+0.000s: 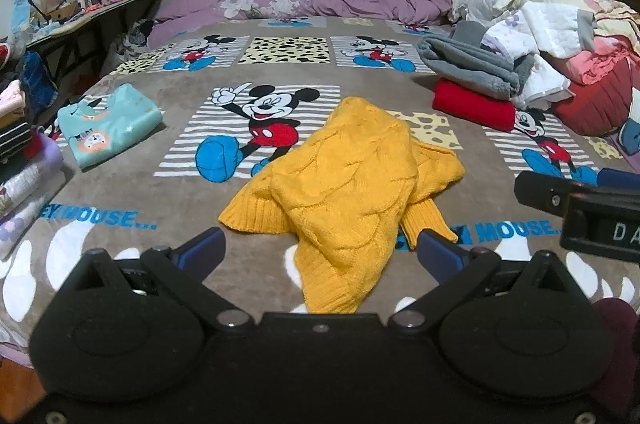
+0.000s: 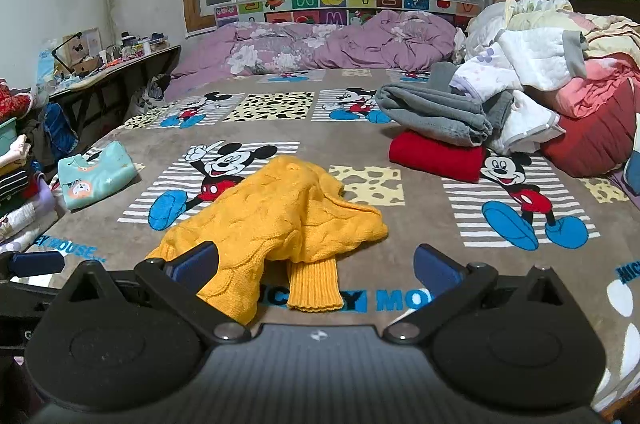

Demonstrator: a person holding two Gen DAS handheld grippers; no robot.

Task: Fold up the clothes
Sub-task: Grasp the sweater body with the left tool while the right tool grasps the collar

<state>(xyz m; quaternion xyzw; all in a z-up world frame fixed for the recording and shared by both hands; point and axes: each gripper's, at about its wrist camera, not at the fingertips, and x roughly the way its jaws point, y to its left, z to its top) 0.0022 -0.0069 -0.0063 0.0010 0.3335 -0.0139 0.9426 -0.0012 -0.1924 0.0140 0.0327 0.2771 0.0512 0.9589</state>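
Claws, both of them, hang low over the near edge of the bed (image 1: 132,96), pointing forward toward the headboard and level with each other. The left claw (image 1: 320,254) is spread wide, its blue fingers (image 1: 202,250) well apart and holding nothing; the right claw (image 2: 316,262) is spread just as wide and equally empty. In the left wrist view the right claw shows as a dark body just to the right, close alongside.

The yellow knitted sweater (image 1: 340,184) lies crumpled on the bed's Mickey Mouse blanket (image 1: 260,84), straight ahead of the left claw, with its near hem reaching in between that claw's fingers. From the right claw it sits ahead and to the left; the left finger overlaps the sweater's edge in the picture, though contact cannot be told, and a ribbed cuff (image 2: 314,284) lies between the two fingers.

Far ahead and to the left rests a folded teal child's top (image 1: 108,120). Ahead and to the right, a folded red garment (image 2: 438,154) carries a folded grey one (image 2: 436,116), next to a loose heap of laundry (image 2: 540,64).
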